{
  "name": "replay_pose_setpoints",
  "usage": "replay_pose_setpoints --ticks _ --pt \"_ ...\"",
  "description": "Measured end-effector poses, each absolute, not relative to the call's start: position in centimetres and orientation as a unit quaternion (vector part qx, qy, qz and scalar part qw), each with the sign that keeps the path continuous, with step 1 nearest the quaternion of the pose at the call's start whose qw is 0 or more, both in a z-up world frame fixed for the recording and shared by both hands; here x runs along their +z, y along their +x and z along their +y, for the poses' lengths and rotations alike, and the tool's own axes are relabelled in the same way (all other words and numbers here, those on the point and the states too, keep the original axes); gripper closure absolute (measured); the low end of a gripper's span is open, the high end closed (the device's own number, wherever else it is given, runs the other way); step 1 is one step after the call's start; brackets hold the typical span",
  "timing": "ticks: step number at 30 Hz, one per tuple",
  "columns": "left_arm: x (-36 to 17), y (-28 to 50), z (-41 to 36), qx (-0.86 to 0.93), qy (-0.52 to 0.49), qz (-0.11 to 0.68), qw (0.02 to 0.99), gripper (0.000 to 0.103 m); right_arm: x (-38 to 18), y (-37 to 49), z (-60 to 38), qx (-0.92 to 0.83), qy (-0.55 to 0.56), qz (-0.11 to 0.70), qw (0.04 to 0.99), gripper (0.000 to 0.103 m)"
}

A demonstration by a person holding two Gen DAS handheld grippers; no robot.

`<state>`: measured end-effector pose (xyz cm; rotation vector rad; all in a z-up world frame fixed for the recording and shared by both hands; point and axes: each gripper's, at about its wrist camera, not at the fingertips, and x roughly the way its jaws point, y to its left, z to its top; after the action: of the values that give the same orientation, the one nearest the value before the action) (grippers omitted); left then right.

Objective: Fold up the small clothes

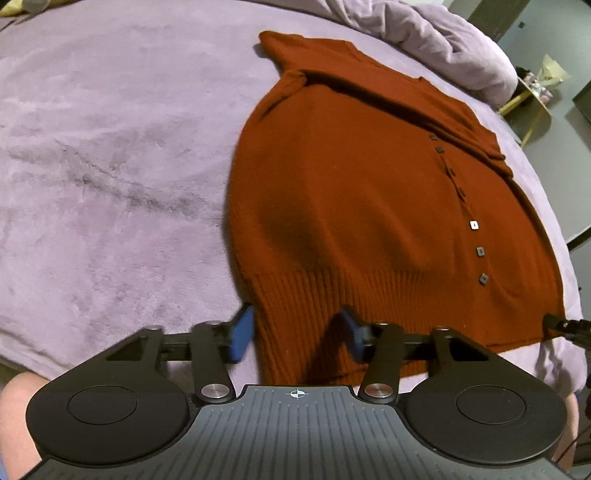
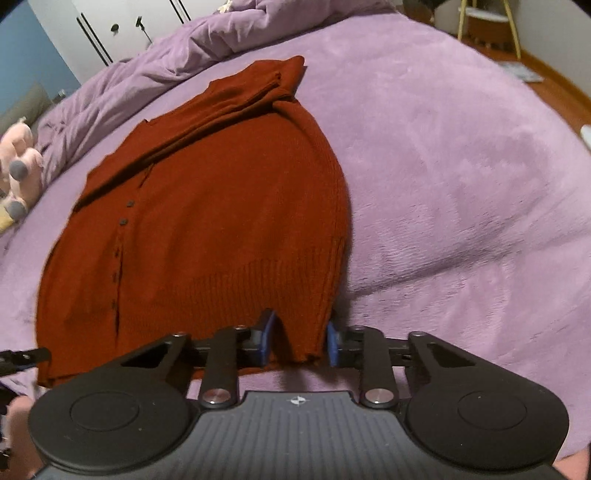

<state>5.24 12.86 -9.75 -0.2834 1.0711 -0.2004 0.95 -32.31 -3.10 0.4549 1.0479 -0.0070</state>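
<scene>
Gripping hem corners of the rust-red knitted button cardigan (image 1: 351, 192), flat on the purple plush bed (image 1: 110, 166). Left gripper (image 1: 297, 334) jaws part-open astride hem; right gripper (image 2: 297, 341) narrower around its corner, pinch unclear. I'd seat both, lift evenly.

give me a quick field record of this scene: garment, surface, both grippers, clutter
garment: rust-red knit cardigan, spread flat, buttoned, sleeves folded across its top
surface: purple plush blanket on a bed
left gripper: at the ribbed hem's left corner, cloth between blue pads, gap visible, not pressing
right gripper: at the hem's right corner, pads closed on a pinch of the hem
clutter: pink plush toy beside the cardigan; bunched duvet beyond it
</scene>
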Motion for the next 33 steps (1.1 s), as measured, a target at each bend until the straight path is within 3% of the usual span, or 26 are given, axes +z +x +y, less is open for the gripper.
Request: replay_pose_setpoints --ticks 1,3,5,13,18,28,30,31,33 --pt "-9.8 5.4 12.9 -0.098 -0.135 0.51 0.844 0.064 -3.2 1.1 -32.5 0.002 0.224 0.498 0.838 0.093" --pt "-9.7 5.6 13.2 -0.104 -0.138 0.513 0.841 0.088 -3.3 1.5 -32.7 0.009 0.24 0.499 0.833 0.097" --pt "-9.6 5.8 13.6 -0.114 -0.152 0.515 0.836 0.093 -3.1 1.8 -33.0 0.021 0.266 0.495 0.827 0.098" --pt "-5.6 9.0 15.6 -0.158 -0.253 0.437 0.849 0.095 0.5 5.7 -33.4 0.087 0.367 0.411 0.83 0.098" --pt "-3.5 13.3 15.2 -0.13 -0.237 0.39 0.88 0.095 1.0 11.7 -32.7 0.06 0.332 0.377 0.862 0.098" --pt "-5.7 19.1 12.7 -0.068 -0.133 0.392 0.908 0.091 -2.7 18.3 -32.5 -0.032 0.212 0.393 0.894 0.096" --pt "-6.0 19.4 13.4 -0.07 -0.141 0.39 0.907 0.086 -2.5 18.1 -32.9 -0.028 0.19 0.381 0.904 0.09" --pt "-6.0 19.3 13.7 -0.076 -0.147 0.381 0.91 0.083 -2.3 17.9 -33.2 -0.027 0.178 0.374 0.91 0.077" --pt "-6.0 19.1 14.0 -0.089 -0.141 0.366 0.916 0.065 -2.2 17.5 -33.4 -0.021 0.151 0.369 0.917 0.071"
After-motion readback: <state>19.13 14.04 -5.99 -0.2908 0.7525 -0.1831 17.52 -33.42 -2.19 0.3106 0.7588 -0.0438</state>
